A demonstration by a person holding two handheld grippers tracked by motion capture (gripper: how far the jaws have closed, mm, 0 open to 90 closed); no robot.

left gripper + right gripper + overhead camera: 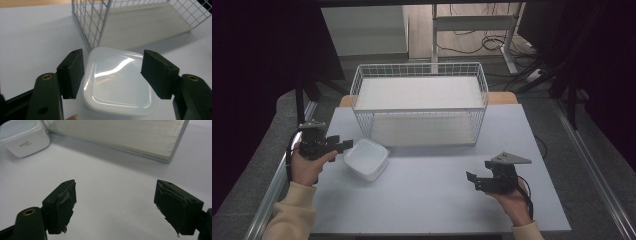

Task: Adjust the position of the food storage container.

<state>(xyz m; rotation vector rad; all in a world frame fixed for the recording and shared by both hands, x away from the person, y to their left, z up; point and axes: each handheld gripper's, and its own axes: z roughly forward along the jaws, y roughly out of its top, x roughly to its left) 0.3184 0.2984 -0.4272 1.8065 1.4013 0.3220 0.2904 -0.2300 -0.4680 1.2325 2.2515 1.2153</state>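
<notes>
1. Two grippers are in your hands over the pale table [427,200]; your left gripper [343,145] sits at the table's left edge, your right gripper [472,178] near the front right, and they are well apart.
2. Your left gripper's jaws are spread wide and grip nothing; in the left gripper view [112,75] they stand either side of the white lidded container [120,82], which lies between and below them; whether the pads touch its lid, you cannot tell from that view.
3. Your right gripper's jaws are also spread wide with nothing between them [115,205]; bare table lies beneath; its pads [66,202] look worn and torn at the edges.
4. That container [366,159] rests on the table just in front of the front left corner of the white wire basket [419,70], near it but apart; in the high view your left gripper's tips reach its left edge.
5. Your basket stands at the table's far middle, with a pale flat board [422,131] as its floor; the right gripper view shows that board [125,135] and the container [23,136] at far left, bearing small print too fine to read.
</notes>
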